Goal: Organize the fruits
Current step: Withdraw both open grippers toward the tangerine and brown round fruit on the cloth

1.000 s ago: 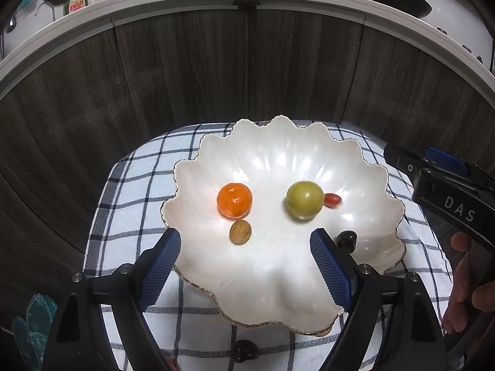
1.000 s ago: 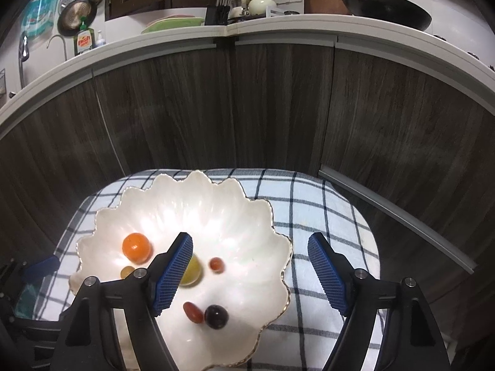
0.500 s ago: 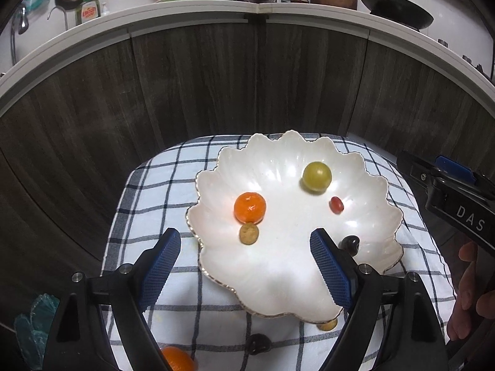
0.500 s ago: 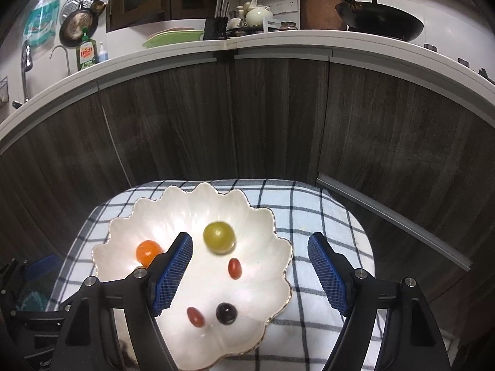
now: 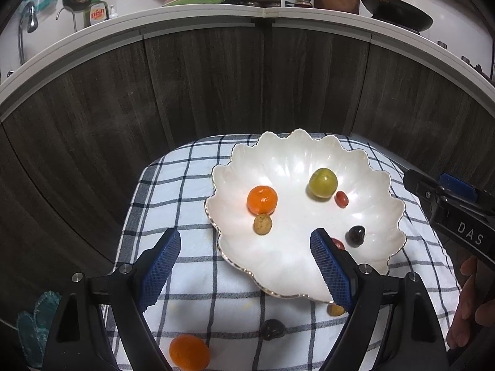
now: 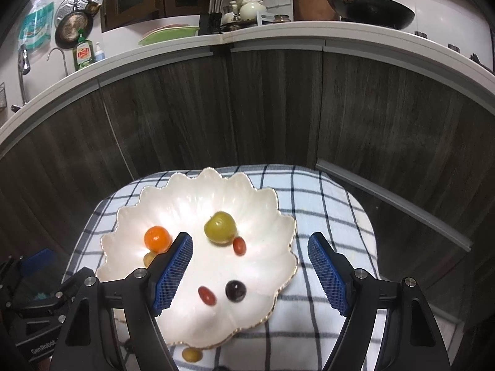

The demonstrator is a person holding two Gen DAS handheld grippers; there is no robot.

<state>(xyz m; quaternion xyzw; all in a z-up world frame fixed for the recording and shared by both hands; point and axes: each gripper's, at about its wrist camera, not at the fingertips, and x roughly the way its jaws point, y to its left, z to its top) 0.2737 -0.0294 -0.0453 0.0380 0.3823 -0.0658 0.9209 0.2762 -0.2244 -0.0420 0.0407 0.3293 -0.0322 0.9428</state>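
Left wrist view: white scalloped bowl (image 5: 297, 160) sits on checked cloth (image 5: 185, 185), w/ orange tangerine (image 5: 261, 199), small brown fruit (image 5: 263, 223) touching it, green-yellow fruit (image 5: 322, 182), red cherry tomato (image 5: 341, 199) just beside that, dark plum (image 5: 355, 235). Only this view shows a 2nd tangerine (image 5: 189, 351) and a dark fruit (image 5: 272, 329) on the cloth near the bowl's front edge; also a person's hand (image 5: 467, 303) at right. Right wrist view: shows a 2nd red tomato (image 6: 207, 296) in full next to the plum, plus wok (image 6: 371, 12) and dish soap (image 6: 83, 54) on the rear bench. Left gripper (image 5: 244, 266): fingers spread wide, released, nothing between them, touching nothing. Right gripper (image 6: 250, 269): same, fingers apart, empty, above the bowl's right rim.
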